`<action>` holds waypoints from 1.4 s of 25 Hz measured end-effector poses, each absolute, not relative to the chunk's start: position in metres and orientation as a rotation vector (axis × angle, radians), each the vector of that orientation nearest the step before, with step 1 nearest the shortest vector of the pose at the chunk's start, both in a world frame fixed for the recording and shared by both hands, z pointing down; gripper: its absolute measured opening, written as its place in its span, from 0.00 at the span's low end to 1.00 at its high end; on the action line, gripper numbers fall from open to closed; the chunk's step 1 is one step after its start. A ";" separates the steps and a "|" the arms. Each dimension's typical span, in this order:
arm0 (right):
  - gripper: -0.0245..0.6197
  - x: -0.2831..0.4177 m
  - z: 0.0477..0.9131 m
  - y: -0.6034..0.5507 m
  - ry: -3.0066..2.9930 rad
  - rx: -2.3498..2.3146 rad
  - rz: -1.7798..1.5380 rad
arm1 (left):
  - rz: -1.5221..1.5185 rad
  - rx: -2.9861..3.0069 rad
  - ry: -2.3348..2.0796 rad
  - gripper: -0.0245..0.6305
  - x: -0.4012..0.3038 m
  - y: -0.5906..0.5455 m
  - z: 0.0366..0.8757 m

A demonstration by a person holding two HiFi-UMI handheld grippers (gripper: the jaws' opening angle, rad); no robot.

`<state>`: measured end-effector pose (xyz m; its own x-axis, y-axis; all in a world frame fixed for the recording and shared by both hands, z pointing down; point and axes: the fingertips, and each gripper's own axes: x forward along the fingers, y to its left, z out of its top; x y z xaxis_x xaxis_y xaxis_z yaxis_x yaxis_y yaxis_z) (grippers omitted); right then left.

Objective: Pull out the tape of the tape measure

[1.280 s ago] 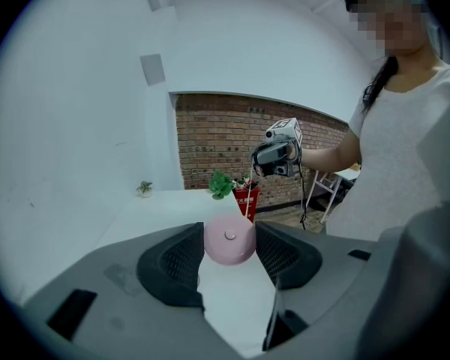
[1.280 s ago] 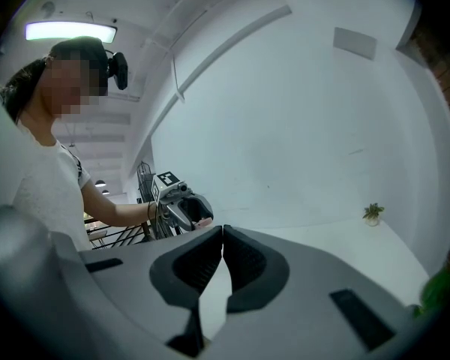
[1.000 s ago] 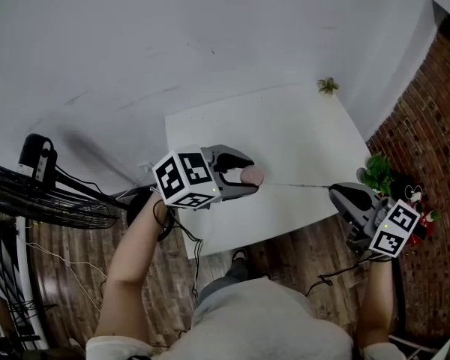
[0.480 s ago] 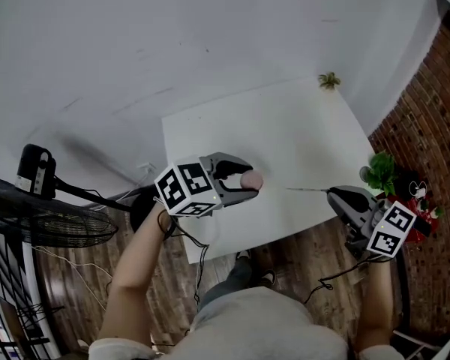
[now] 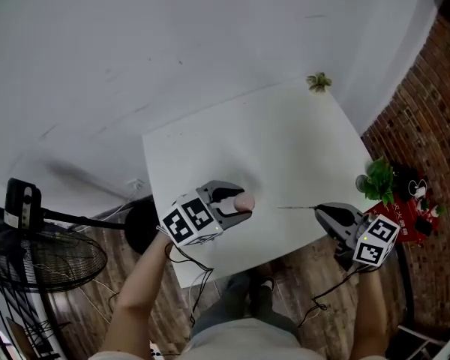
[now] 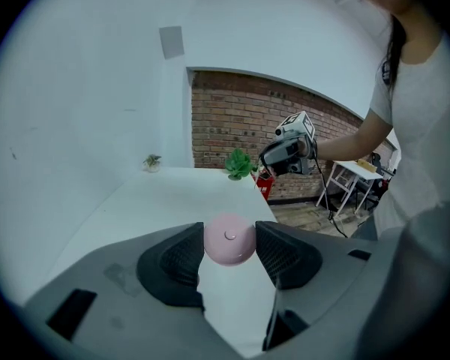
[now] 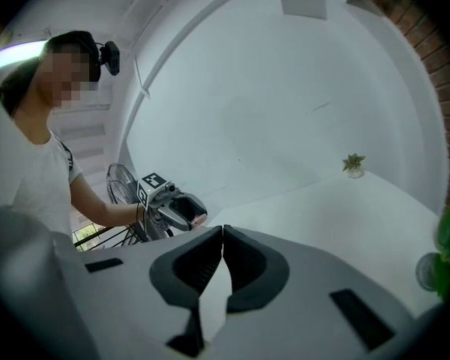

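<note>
A round pink tape measure [image 5: 244, 201] is clamped between the jaws of my left gripper [image 5: 245, 203], above the front part of the white table [image 5: 285, 141]. In the left gripper view the pink case [image 6: 229, 240] fills the gap between the two pads. A thin strip of tape [image 5: 296, 208] runs rightward from it to my right gripper [image 5: 317, 209], which is shut on the tape's end just past the table's front right edge. In the right gripper view the jaws [image 7: 223, 235] are pressed together, and the left gripper [image 7: 172, 205] shows beyond them.
A small potted plant [image 5: 318, 82] stands at the table's far corner. A green plant [image 5: 375, 177] and red items stand on the floor by the brick wall at right. A fan [image 5: 37, 261] and cables lie at left. A white wall is behind the table.
The head view has pulled back, so both grippers sit lower in it. Both keep their hold, and the stretch of tape between them looks about the same.
</note>
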<state>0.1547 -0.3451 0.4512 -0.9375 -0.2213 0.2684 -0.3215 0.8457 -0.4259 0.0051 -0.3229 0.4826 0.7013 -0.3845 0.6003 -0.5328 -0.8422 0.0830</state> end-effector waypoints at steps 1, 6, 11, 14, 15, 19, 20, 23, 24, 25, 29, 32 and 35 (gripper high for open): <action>0.05 0.155 0.460 -0.348 -2.801 0.425 0.715 | 0.876 2.650 -0.733 0.37 0.006 -0.327 0.491; 0.05 0.155 0.500 -0.361 -2.718 0.498 0.698 | 0.992 2.589 -0.781 0.37 0.010 -0.346 0.533; 0.05 0.152 0.539 -0.367 -2.607 0.577 0.712 | 1.046 2.520 -0.838 0.37 0.010 -0.357 0.572; 0.05 0.150 0.562 -0.368 -2.538 0.588 0.734 | 1.075 2.493 -0.885 0.37 0.007 -0.364 0.592; 0.05 0.149 0.570 -0.369 -2.513 0.593 0.736 | 1.077 2.490 -0.883 0.37 0.008 -0.365 0.597; 0.05 0.149 0.595 -0.372 -2.374 0.639 0.682 | 1.087 2.464 -0.870 0.37 0.010 -0.367 0.617; 0.05 0.148 0.600 -0.372 -2.340 0.647 0.669 | 1.099 2.456 -0.871 0.37 0.010 -0.366 0.621; 0.05 0.145 0.610 -0.370 -2.273 0.654 0.674 | 1.135 2.443 -0.865 0.37 0.011 -0.364 0.632; 0.05 0.144 0.613 -0.369 -2.261 0.654 0.683 | 1.145 2.441 -0.860 0.37 0.011 -0.363 0.635; 0.05 0.144 0.615 -0.369 -2.251 0.653 0.690 | 1.154 2.440 -0.856 0.37 0.011 -0.362 0.638; 0.05 0.144 0.625 -0.369 -2.213 0.657 0.699 | 1.150 2.441 -0.856 0.37 0.011 -0.362 0.642; 0.05 0.144 0.630 -0.367 -2.193 0.661 0.703 | 1.106 2.435 -0.862 0.37 0.011 -0.363 0.643; 0.05 0.144 0.632 -0.367 -2.183 0.685 0.710 | 1.059 2.436 -0.868 0.37 0.010 -0.363 0.642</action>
